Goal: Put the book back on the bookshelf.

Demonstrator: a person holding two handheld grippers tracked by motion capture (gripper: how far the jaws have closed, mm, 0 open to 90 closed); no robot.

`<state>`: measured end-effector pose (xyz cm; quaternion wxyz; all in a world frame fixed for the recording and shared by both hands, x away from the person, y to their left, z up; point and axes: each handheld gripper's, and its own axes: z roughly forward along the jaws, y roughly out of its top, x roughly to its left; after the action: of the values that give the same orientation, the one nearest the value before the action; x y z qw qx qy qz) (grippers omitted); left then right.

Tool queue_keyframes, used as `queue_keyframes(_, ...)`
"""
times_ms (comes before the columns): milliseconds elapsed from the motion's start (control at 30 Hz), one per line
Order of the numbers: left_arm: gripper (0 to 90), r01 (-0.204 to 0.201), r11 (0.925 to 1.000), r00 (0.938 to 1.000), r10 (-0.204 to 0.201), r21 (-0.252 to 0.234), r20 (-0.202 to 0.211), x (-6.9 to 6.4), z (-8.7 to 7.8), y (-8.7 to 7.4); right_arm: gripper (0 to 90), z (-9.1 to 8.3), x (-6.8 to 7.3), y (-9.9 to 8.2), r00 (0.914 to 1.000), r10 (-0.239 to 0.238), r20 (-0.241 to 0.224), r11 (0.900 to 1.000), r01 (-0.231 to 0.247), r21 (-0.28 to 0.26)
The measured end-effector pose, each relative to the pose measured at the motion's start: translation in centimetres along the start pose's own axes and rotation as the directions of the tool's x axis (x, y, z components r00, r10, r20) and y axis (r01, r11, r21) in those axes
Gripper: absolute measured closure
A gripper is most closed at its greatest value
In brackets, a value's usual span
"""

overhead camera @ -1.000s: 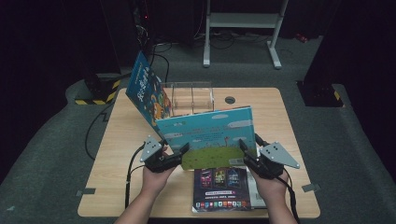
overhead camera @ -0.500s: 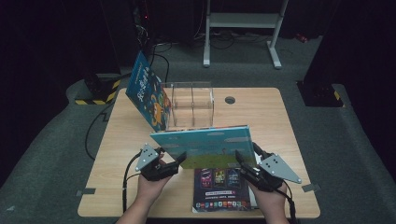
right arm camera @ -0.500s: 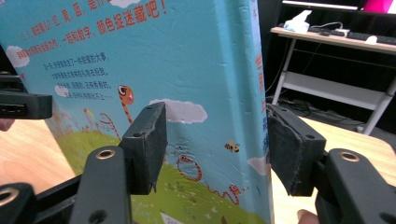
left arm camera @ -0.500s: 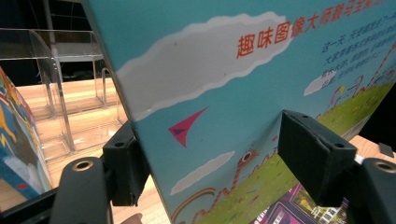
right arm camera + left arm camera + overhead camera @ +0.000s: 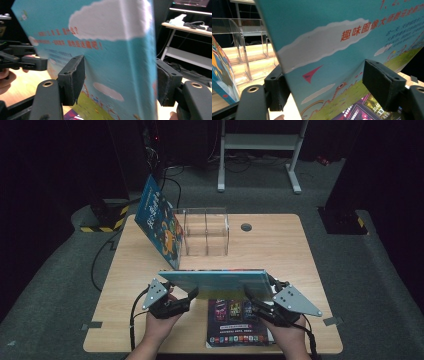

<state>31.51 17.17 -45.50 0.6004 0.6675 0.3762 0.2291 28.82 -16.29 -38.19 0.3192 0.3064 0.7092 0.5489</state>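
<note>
A teal picture book (image 5: 215, 281) hangs low over the table's front, tipped back so I see it nearly edge-on from above. My left gripper (image 5: 187, 295) holds its left end; in the left gripper view the book (image 5: 337, 50) runs between the jaws and the pads lie against it. My right gripper (image 5: 252, 295) is at the spine end. There the book (image 5: 100, 37) stands slanted and blurred between jaws set wider than its thickness. Both grippers' jaws have just been opening, the right far more.
A dark magazine-like book (image 5: 235, 320) lies flat at the front edge, under the teal one. Behind, a clear acrylic rack (image 5: 206, 232) stands mid-table with a blue book (image 5: 160, 222) leaning on its left side. The wooden table (image 5: 280, 250) has a cable hole (image 5: 246, 227).
The teal book has tipped from upright, cover facing me, to nearly edge-on. Both hands have drawn slightly toward the front edge with it.
</note>
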Motion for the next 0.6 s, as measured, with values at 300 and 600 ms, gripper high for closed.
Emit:
queue_keyframes(300,19.6,0.018,0.9998,0.9998,-0.018,0.003,-0.008,-0.38,0.14,0.23,33.5,0.15,0.37,0.14,0.9998,-0.010,-0.016,0.9999,0.010,0.007)
queue_keyframes(600,20.6,0.010,0.9999,0.9999,-0.010,-0.005,-0.007,-0.56,0.02,0.36,36.8,0.02,0.30,0.34,0.9992,-0.008,-0.039,0.9996,0.009,0.025)
